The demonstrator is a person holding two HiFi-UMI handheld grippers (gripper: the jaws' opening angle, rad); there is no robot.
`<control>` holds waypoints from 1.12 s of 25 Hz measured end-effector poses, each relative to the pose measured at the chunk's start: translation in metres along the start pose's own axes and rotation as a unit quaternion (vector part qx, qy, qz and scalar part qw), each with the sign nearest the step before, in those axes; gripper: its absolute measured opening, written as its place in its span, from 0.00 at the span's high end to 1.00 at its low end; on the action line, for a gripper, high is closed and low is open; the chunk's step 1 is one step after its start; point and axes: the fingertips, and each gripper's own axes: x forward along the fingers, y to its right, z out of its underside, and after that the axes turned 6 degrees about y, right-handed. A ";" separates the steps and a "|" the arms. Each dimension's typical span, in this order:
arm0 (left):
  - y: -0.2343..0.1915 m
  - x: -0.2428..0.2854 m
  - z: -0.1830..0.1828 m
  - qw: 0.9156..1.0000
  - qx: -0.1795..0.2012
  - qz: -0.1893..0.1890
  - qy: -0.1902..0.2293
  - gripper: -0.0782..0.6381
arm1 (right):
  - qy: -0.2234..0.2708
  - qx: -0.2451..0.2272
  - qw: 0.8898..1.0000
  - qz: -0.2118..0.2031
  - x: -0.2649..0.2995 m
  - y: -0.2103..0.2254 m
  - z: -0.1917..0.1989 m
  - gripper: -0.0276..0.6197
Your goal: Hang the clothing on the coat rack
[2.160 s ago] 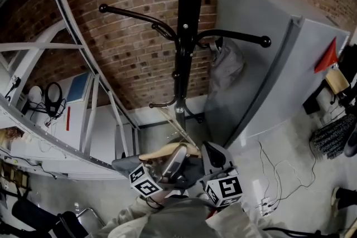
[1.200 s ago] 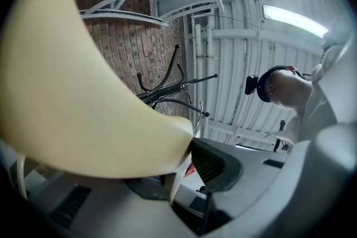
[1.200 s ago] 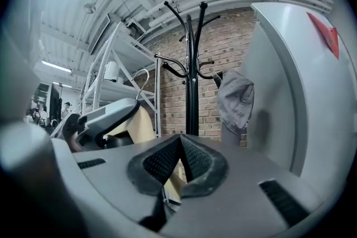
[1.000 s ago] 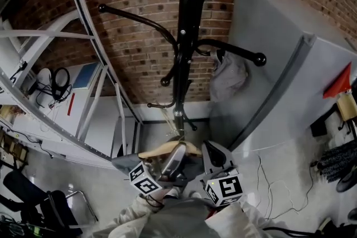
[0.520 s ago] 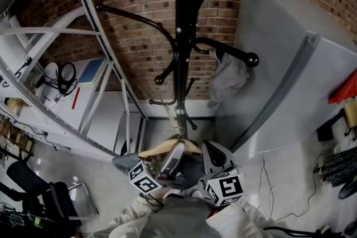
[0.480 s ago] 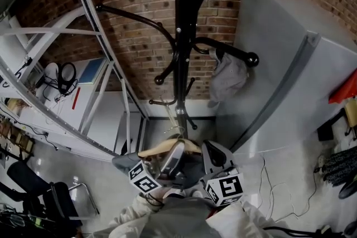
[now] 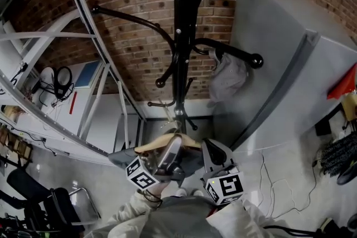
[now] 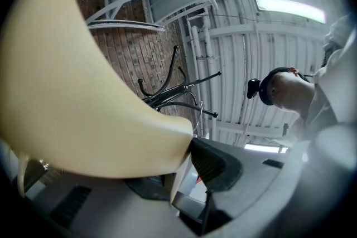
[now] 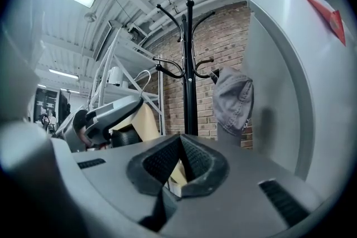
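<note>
A black coat rack (image 7: 178, 36) stands against the brick wall, also seen as the coat rack (image 9: 189, 64). A grey garment (image 7: 226, 76) hangs from its right arm. Low in the head view I hold a wooden hanger (image 7: 166, 144) carrying grey clothing (image 7: 120, 158), just in front of the rack's base. My left gripper (image 7: 170, 152) is shut on the hanger (image 8: 83, 108), a pad (image 8: 215, 161) pressing its edge. My right gripper (image 7: 211, 150) sits at the hanger's right end. Its fingertips (image 9: 192, 153) meet, and a strip of the hanger (image 9: 177, 173) shows behind them.
A white metal shelving frame (image 7: 95, 92) fills the left side. A tall grey cabinet (image 7: 279, 64) stands right of the rack. Cables (image 7: 273, 175) trail on the floor at right, and a chair (image 7: 50, 209) sits at bottom left.
The hanger and both grippers have risen slightly toward the rack's pole. Both grips look the same as before.
</note>
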 end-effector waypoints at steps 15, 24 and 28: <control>-0.007 0.036 -0.044 0.998 -0.019 0.047 0.030 0.73 | 0.017 -0.021 0.999 0.047 0.006 0.012 -0.016 0.92; -0.011 0.057 -0.057 0.997 -0.023 0.064 0.042 0.73 | 0.019 -0.029 0.998 0.051 0.010 0.016 -0.018 0.92; -0.014 0.065 -0.061 0.996 -0.022 0.068 0.044 0.73 | 0.022 -0.031 0.998 0.052 0.013 0.021 -0.019 0.92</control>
